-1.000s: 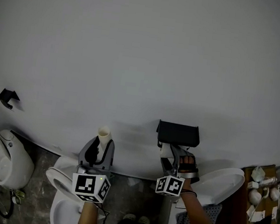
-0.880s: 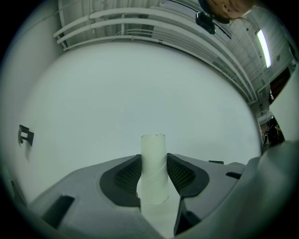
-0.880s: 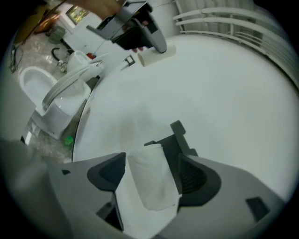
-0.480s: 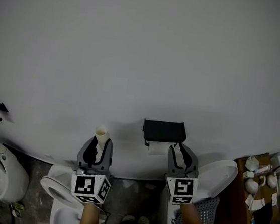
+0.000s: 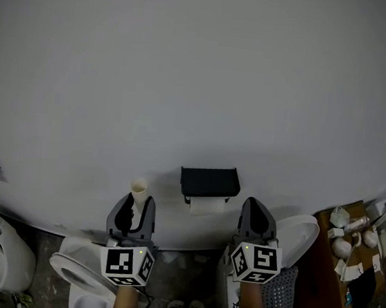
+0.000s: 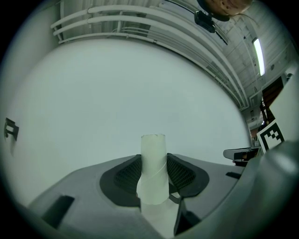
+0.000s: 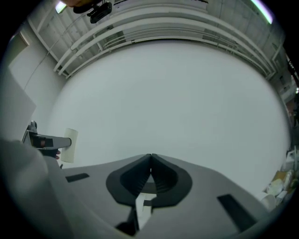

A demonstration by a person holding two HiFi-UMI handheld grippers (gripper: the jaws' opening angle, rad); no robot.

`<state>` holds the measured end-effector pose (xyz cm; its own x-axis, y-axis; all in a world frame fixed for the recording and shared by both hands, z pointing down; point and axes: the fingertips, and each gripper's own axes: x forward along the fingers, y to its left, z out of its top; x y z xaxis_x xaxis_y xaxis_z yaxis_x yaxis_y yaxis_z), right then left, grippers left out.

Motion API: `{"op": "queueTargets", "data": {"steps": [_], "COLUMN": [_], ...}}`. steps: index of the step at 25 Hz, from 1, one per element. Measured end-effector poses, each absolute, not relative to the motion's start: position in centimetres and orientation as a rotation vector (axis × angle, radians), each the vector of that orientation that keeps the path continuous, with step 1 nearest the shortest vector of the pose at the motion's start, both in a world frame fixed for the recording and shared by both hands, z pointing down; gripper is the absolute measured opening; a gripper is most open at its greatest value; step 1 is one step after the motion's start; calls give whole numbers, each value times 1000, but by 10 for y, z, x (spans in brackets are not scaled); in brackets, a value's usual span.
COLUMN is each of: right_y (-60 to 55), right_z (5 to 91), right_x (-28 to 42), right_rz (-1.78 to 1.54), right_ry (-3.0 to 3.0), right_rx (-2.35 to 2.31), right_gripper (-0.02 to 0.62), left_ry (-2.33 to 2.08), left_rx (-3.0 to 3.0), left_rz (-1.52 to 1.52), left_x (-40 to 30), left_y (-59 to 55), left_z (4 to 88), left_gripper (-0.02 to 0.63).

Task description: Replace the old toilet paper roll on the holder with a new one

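Reference relation: the black holder (image 5: 210, 181) is fixed to the wall (image 5: 203, 74) between the two tools, and the white roll (image 5: 209, 205) hangs directly beneath it. The roll's long axis runs level, along the wall. The right tool (image 5: 255, 207) stands just beside the holder, below and to its right, and is the nearer of the two. The left tool (image 5: 133, 212) stands further off, below and to the holder's left.

Tool states: the left tool is clamped on a bare cardboard tube (image 5: 138, 190), which stands upright, crosswise to the roll's axis. The right tool's jaws meet pad to pad with nothing between them.

Change from one second ago: the right tool was at the holder with its jaws spread about the roll. It has since drawn clear, turned about its own axis, and its jaws have just been closing on nothing. The left tool's hold on the tube is unchanged
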<state>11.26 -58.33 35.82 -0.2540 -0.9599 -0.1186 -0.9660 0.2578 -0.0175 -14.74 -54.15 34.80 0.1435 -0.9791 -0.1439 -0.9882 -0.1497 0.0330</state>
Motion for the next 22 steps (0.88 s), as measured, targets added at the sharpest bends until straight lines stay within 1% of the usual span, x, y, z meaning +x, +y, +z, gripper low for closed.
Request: {"op": "queueTargets", "data": {"steps": [9,22], "right_y": [-585,-587], "right_z": [355,354], "right_x": [119,120], "right_rz": [78,108], "right_ry": [2394,2414], "right_rx": [-1854,-1859], "right_gripper": [-8,-9], "left_ry": [1978,1981], "left_rx": [-2335,-2316], "left_rz": [199,183], "left_x": [-135,-134], "left_y": [-547,-545], "left_z": [344,339], "left_gripper": [174,173]}}
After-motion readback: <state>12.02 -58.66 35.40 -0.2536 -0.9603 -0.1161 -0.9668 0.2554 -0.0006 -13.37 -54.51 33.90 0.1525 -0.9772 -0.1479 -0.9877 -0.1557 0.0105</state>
